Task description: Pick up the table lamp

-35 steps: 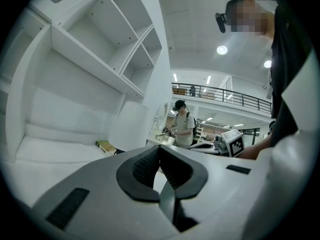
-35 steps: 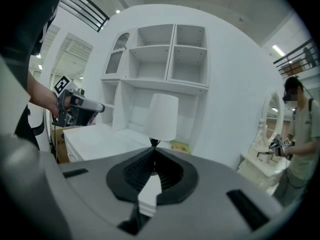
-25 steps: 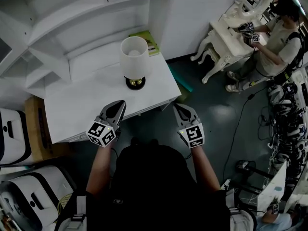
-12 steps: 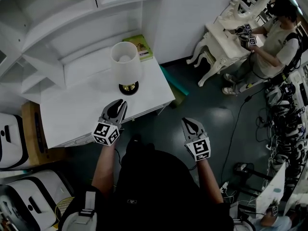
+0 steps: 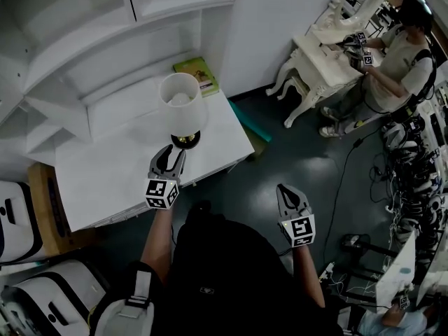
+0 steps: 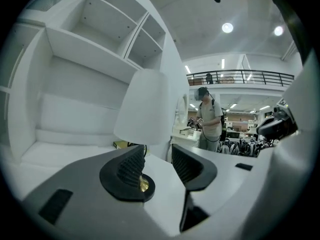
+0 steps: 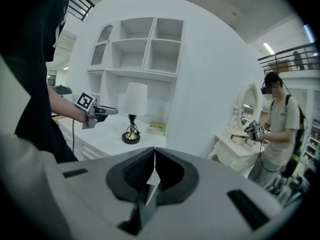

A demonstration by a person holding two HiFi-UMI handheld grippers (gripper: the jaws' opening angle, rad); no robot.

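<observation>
Lamp's place: the table lamp (image 5: 182, 115) stands upright on the white tabletop (image 5: 119, 166), toward its front edge, with a green book (image 5: 196, 74) well behind it by the wall.
Left tongs: your left tongs (image 5: 173, 157) point at the foot of the lamp, just short of it, and are opening. In the left gripper view (image 6: 156, 156) nothing is pressed between the pads; the stem and brass-coloured foot show just past the left-hand pad.
Right tongs: your right tongs (image 5: 290, 191) hang over the floor, well apart from the tabletop, closed together on nothing (image 7: 154, 156).
Shade: the white shade (image 6: 145, 109) looks thin and easily dented. Don't squeeze it; it would likely crush or pull off its fitting.
Stem: the slim stem (image 7: 132, 121) between shade and foot looks stiff and narrow enough for the pads. That is your best hold, low down near the foot.
Foot: the round dark foot (image 5: 185, 140) probably carries most of the weight, so a low grip should keep the lamp from swinging.
Surface: the stem looks like polished metal, so expect it to be slippery; clamp squarely across it.
Weight: probably light enough for one hand.
Cord: I cannot tell whether one trails behind; lift gently in case it tugs.
</observation>
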